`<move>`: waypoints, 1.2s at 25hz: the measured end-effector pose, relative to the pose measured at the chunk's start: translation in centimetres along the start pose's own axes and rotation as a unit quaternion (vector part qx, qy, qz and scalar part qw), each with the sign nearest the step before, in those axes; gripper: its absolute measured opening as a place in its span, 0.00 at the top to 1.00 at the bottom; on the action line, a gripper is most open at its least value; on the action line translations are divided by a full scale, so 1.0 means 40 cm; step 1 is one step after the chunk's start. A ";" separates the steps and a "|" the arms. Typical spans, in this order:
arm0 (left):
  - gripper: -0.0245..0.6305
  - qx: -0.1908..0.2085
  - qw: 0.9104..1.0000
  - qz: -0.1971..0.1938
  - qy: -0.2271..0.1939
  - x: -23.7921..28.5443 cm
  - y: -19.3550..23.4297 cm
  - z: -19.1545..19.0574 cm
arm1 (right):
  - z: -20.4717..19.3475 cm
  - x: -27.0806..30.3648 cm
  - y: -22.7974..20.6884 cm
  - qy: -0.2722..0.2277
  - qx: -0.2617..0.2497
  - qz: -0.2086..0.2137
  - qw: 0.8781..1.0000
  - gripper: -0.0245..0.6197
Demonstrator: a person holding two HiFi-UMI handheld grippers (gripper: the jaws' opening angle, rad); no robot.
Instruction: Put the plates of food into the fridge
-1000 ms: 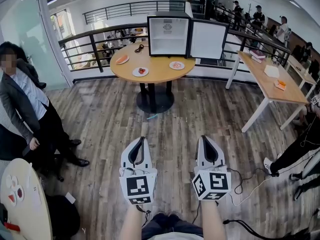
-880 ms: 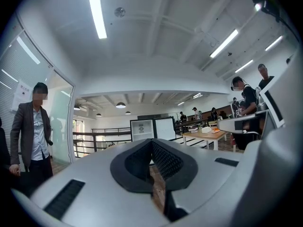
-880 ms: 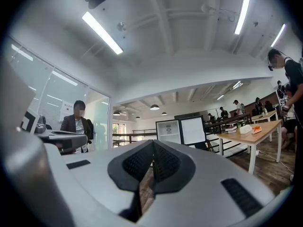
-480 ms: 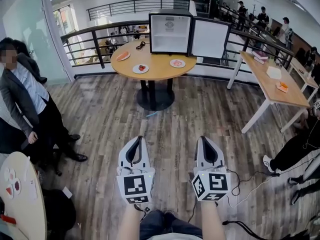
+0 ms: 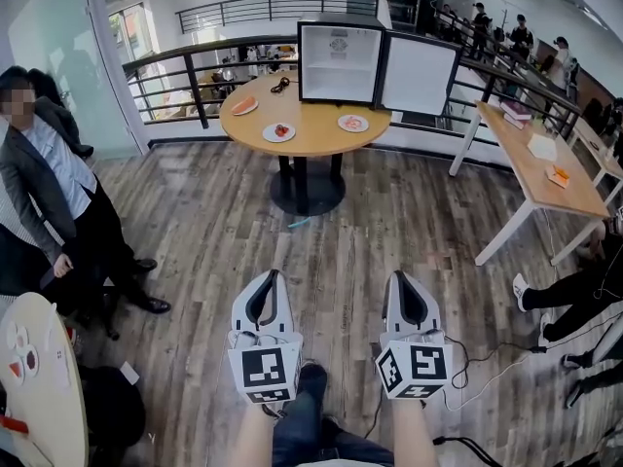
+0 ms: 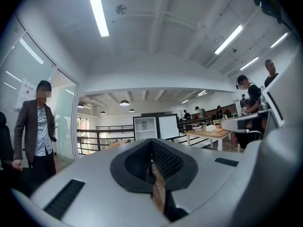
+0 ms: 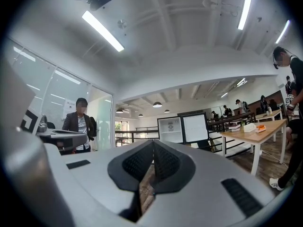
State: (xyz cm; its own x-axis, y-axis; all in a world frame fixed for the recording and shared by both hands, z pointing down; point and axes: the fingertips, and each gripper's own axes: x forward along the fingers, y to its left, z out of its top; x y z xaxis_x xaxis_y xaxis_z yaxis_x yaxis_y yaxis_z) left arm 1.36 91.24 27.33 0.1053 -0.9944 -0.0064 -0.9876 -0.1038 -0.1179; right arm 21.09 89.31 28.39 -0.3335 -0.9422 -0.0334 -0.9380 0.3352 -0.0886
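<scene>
A round wooden table (image 5: pixel 310 146) stands several steps ahead on the plank floor. Three small plates of food rest on it: one with orange pieces (image 5: pixel 244 107) at the left, one with red food (image 5: pixel 279 132) at the front, one with pink food (image 5: pixel 352 123) at the right. At the table's back stands a small black fridge (image 5: pixel 338 63), empty inside, its door (image 5: pixel 421 74) swung open to the right. My left gripper (image 5: pixel 272 275) and right gripper (image 5: pixel 400 276) are held low and side by side, far from the table, both shut on nothing. The fridge (image 6: pixel 144 127) (image 7: pixel 170 129) also shows far off in both gripper views.
A person in a dark jacket (image 5: pixel 49 193) stands at the left. A long wooden table (image 5: pixel 540 163) is at the right, with a seated person's legs (image 5: pixel 565 300) and floor cables (image 5: pixel 477 358) near it. A white round table (image 5: pixel 39 387) fills the lower left. A railing (image 5: pixel 185 76) runs behind.
The view has shifted a little toward the table and fridge. A shoe now shows between the grippers at the bottom. Both grippers stay shut and level.
</scene>
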 end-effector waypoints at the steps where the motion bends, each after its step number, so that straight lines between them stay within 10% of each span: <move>1: 0.95 -0.001 1.000 0.000 0.001 0.016 0.006 -0.005 | -0.005 0.017 0.000 0.001 0.000 0.000 1.000 0.94; 30: 0.95 -0.012 0.999 -0.033 -0.004 0.645 0.220 -0.011 | 0.012 0.661 -0.049 0.001 -0.004 -0.020 1.000 0.94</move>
State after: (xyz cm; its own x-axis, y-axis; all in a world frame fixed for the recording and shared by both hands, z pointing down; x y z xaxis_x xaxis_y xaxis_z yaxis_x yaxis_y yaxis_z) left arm -4.66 64.67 26.57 0.1717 -0.9851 -0.0078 -0.9808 -0.1703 -0.0947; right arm 14.17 63.76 27.22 -0.2968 -0.9546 -0.0273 -0.9511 0.2980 -0.0808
